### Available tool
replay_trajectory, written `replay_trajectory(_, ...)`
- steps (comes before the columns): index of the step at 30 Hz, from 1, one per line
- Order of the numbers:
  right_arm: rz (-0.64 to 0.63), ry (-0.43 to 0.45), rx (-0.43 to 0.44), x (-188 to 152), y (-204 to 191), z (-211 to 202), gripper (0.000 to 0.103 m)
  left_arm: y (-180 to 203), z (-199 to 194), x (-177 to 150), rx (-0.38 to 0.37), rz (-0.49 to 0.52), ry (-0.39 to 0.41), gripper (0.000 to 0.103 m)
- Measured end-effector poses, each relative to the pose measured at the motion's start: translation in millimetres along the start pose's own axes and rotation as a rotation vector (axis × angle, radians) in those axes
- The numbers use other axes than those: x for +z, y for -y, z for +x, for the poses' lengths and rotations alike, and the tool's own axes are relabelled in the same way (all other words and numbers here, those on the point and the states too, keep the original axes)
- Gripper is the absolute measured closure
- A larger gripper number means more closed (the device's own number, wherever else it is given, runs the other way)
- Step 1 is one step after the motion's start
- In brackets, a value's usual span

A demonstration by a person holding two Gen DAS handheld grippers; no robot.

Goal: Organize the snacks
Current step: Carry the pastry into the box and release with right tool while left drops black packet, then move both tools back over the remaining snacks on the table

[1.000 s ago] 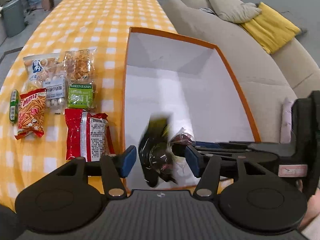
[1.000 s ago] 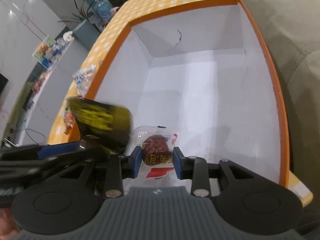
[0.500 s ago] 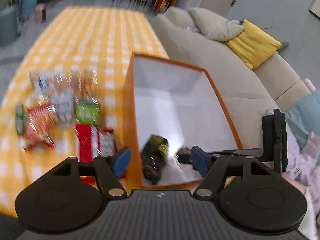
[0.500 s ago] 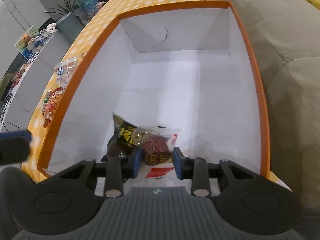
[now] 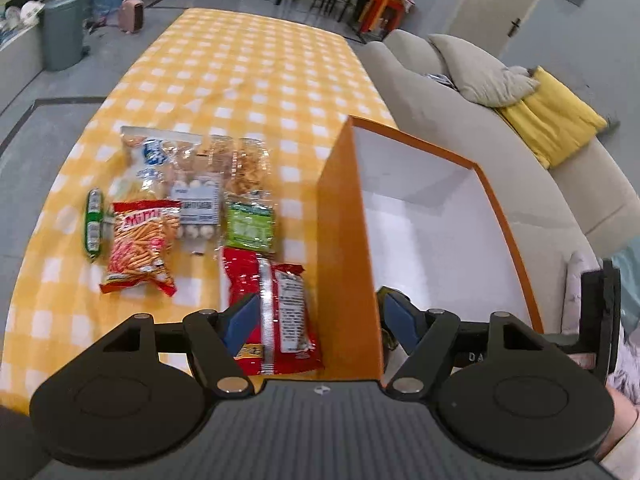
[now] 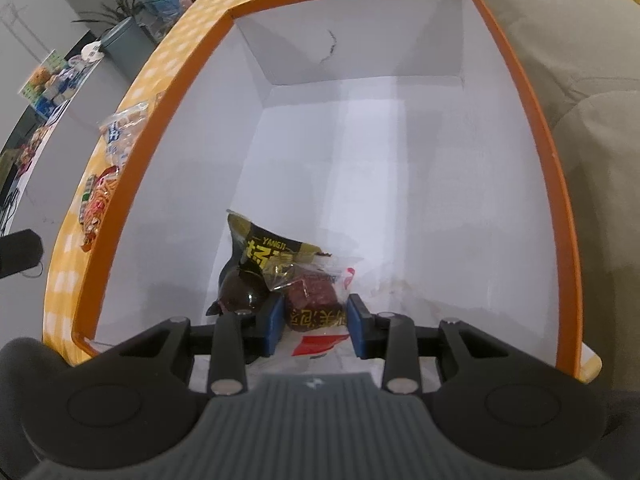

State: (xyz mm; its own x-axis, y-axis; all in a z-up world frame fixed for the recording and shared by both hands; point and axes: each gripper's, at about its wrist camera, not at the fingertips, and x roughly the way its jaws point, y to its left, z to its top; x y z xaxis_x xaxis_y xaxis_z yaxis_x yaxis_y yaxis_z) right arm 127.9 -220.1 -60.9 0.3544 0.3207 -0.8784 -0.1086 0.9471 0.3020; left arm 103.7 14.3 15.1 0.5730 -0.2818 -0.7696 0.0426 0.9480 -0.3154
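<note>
An orange box (image 5: 344, 240) with a white inside stands on the yellow checked table. My left gripper (image 5: 320, 316) is open with nothing in it and straddles the box's left wall. One of its fingers is over a red packet (image 5: 276, 300). The other is inside the box, and a sliver of the black-and-yellow packet (image 5: 383, 292) shows behind it. In the right wrist view that black-and-yellow packet (image 6: 272, 252) lies on the floor of the box (image 6: 532, 120). Beside it, low in the box, my right gripper (image 6: 316, 322) is shut on a clear-wrapped dark red snack (image 6: 316, 296).
Left of the box lie a green raisin packet (image 5: 250, 226), an orange stick-snack bag (image 5: 140, 244), a green sausage stick (image 5: 94, 220), a packet of white balls (image 5: 196, 204) and a blue-and-white bag (image 5: 148, 164). A beige sofa (image 5: 460, 128) with a yellow cushion (image 5: 556, 124) runs along the right.
My left gripper let go of the black-and-yellow packet, which dropped onto the box floor. That gripper opened wide and drew back to the left over the box wall. The right gripper kept its hold.
</note>
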Motion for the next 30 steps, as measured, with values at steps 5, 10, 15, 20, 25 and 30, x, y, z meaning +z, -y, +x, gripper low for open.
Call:
replay_trajectory(5, -0.008, 0.007, -0.012, -3.3, -3.5, -2.8, 0.059, -8.2, -11.4, -0.1, 0.085, 0.028, 0.055, 0.019)
replay_trajectory(10, -0.001, 0.045, -0.027, -7.4, -3.6, -13.4, 0.057, -25.3, -9.2, 3.0, 0.148, -0.016, 0.042, 0.019)
replay_trajectory(15, 0.023, 0.127, -0.024, -9.8, -7.1, -38.3, 0.057, -51.0, -10.1, 7.5, 0.172, -0.093, 0.032, 0.019)
replay_trajectory(20, 0.002, 0.218, -0.001, -4.2, -27.0, -64.2, 0.055, -86.4, -11.5, 8.2, 0.223, -0.165, 0.032, 0.019)
replay_trajectory(25, -0.073, 0.299, 0.061, 5.7, -72.5, -78.9, 0.053, -127.5, -15.3, 8.5, 0.258, -0.197, 0.051, 0.019)
replay_trajectory(30, -0.199, 0.294, 0.14, 9.7, -130.9, -70.4, 0.041, -171.7, -16.4, 10.8, 0.24, -0.291, 0.108, 0.019)
